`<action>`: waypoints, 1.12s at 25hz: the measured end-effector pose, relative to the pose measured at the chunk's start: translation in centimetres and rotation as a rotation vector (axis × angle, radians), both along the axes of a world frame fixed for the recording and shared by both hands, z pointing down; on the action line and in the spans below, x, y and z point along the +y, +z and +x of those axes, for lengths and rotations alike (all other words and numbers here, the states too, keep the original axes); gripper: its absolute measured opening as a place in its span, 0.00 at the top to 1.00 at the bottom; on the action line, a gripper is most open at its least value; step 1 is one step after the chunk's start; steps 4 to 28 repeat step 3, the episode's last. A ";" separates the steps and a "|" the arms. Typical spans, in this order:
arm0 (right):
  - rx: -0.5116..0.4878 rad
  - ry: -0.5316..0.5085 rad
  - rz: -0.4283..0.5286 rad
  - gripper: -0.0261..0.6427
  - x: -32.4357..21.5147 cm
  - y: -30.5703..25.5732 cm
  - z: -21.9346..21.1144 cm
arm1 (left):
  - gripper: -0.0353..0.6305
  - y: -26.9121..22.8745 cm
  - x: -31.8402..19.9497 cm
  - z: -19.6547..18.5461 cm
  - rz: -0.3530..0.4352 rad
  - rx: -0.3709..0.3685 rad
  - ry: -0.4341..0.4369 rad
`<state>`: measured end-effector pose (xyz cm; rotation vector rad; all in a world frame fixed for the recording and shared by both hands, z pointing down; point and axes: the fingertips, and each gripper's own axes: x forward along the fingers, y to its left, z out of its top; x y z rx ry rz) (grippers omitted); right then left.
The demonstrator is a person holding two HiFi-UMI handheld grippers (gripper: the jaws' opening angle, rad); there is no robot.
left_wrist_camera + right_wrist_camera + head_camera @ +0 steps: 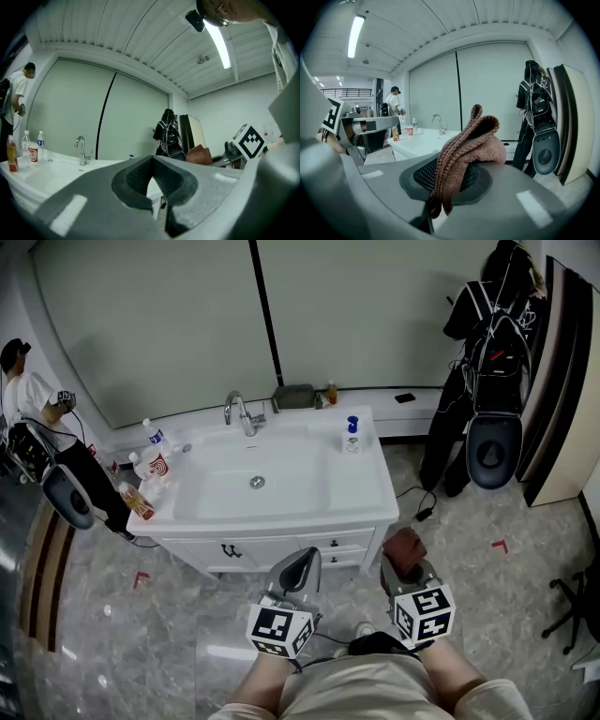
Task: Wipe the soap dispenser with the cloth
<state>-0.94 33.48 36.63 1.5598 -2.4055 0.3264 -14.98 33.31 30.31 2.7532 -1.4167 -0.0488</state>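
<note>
Right claw (405,566) clamped on brown cloth (405,547); left claw (302,563) closed, nothing in it.

Room: grey marbled floor (450,531), pale wall panels w/ a dark seam, ribbed ceiling w/ strip light in the gripper views. White worktop (370,493) on a drawer cabinet, basin (281,488) sunk in the middle, chrome tap (239,412) at the back. Soap dispenser (352,435), white w/ blue pump, stands upright on the worktop's back right corner, well apart from both claws. Bottles (150,470) grouped at the worktop's left end. Person (28,395) at far left, black backpack (497,348) at far right. Both claws held low in front of the cabinet, side by side. Right gripper view: jaws shut tight on the knitted cloth (473,140), which bunches up above the pads (480,180) and hangs a little below. Left gripper view: jaws together, pads (140,180) bare.
</note>
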 end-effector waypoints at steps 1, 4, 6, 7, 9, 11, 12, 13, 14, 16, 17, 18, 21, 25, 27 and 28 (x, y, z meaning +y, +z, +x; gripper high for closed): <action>0.002 0.000 0.002 0.85 0.0 -0.1 -0.1 | 0.95 0.0 0.0 -0.2 -0.001 0.002 0.001; 0.005 0.000 0.004 0.85 -0.1 -0.2 -0.4 | 0.95 0.0 0.0 -0.5 -0.002 0.005 0.003; 0.005 0.000 0.004 0.85 -0.1 -0.2 -0.4 | 0.95 0.0 0.0 -0.5 -0.002 0.005 0.003; 0.005 0.000 0.004 0.85 -0.1 -0.2 -0.4 | 0.95 0.0 0.0 -0.5 -0.002 0.005 0.003; 0.005 0.000 0.004 0.85 -0.1 -0.2 -0.4 | 0.95 0.0 0.0 -0.5 -0.002 0.005 0.003; 0.005 0.000 0.004 0.85 -0.1 -0.2 -0.4 | 0.95 0.0 0.0 -0.5 -0.002 0.005 0.003; 0.005 0.000 0.004 0.85 -0.1 -0.2 -0.4 | 0.95 0.0 0.0 -0.5 -0.002 0.005 0.003; 0.005 0.000 0.004 0.85 -0.1 -0.2 -0.4 | 0.95 0.0 0.0 -0.5 -0.002 0.005 0.003; 0.005 0.000 0.004 0.85 -0.1 -0.2 -0.4 | 0.95 0.0 0.0 -0.5 -0.002 0.005 0.003; 0.005 0.000 0.004 0.85 -0.1 -0.2 -0.4 | 0.95 0.0 0.0 -0.5 -0.002 0.005 0.003; 0.005 0.000 0.004 0.85 -0.1 -0.2 -0.4 | 0.95 0.0 0.0 -0.5 -0.002 0.005 0.003; 0.005 0.000 0.004 0.85 -0.1 -0.2 -0.4 | 0.95 0.0 0.0 -0.5 -0.002 0.005 0.003; 0.005 0.000 0.004 0.85 -0.1 -0.2 -0.4 | 0.95 0.0 0.0 -0.5 -0.002 0.005 0.003; 0.005 0.000 0.004 0.85 -0.1 -0.2 -0.4 | 0.95 0.0 0.0 -0.5 -0.002 0.005 0.003; 0.005 0.000 0.004 0.85 -0.1 -0.2 -0.4 | 0.95 0.0 0.0 -0.5 -0.002 0.005 0.003; 0.005 0.000 0.004 0.85 -0.1 -0.2 -0.4 | 0.95 0.0 0.0 -0.5 -0.002 0.005 0.003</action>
